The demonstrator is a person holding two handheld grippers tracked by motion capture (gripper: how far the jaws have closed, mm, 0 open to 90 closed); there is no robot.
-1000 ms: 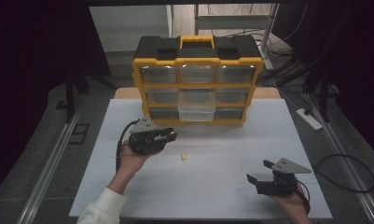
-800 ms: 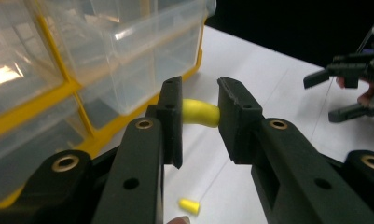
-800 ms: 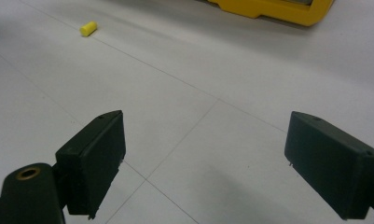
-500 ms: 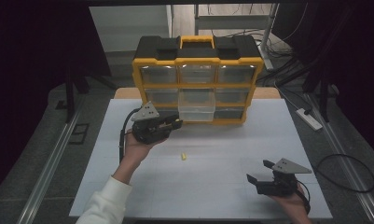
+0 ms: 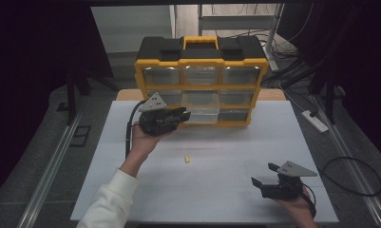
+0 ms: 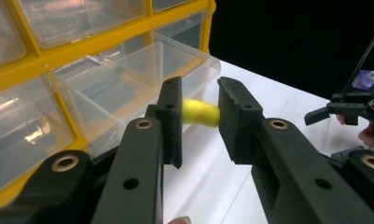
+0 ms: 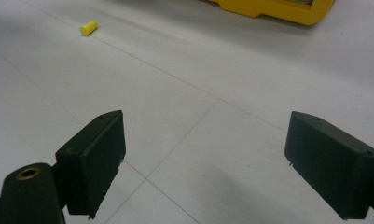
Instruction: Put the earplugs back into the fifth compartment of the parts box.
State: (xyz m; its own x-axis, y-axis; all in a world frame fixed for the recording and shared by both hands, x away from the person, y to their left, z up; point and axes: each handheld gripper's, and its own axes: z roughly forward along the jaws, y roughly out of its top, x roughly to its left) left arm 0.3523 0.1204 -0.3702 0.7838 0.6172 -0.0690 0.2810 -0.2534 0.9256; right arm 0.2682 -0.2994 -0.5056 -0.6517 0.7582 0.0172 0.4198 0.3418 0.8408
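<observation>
We hold a small yellow plug [image 6: 201, 112] clamped between the jaws of the left gripper [image 5: 181, 115], which hangs in the air at the front of the yellow drawer cabinet [image 5: 201, 85] standing at the far edge of the white table [image 5: 226, 199]. In the left gripper view the plug sits crosswise between the two pads, and the clear drawer [image 6: 142, 79] that is pulled out of the cabinet's middle row lies just beyond it, open at the top. So we judge the step in hand to be carrying this plug to that drawer, with the drop itself not yet made. The next move, as we read it, calls for bringing the jaw tips over the drawer's open mouth, clear of its front wall, and only then letting the jaws part, so the plug falls inside rather than onto the table. A second yellow plug [image 5: 187, 159] lies loose near the middle of the table, well apart from both hands. Our right gripper [image 5: 263, 175] rests at the near right of the table with its jaws wide apart and nothing between them.
</observation>
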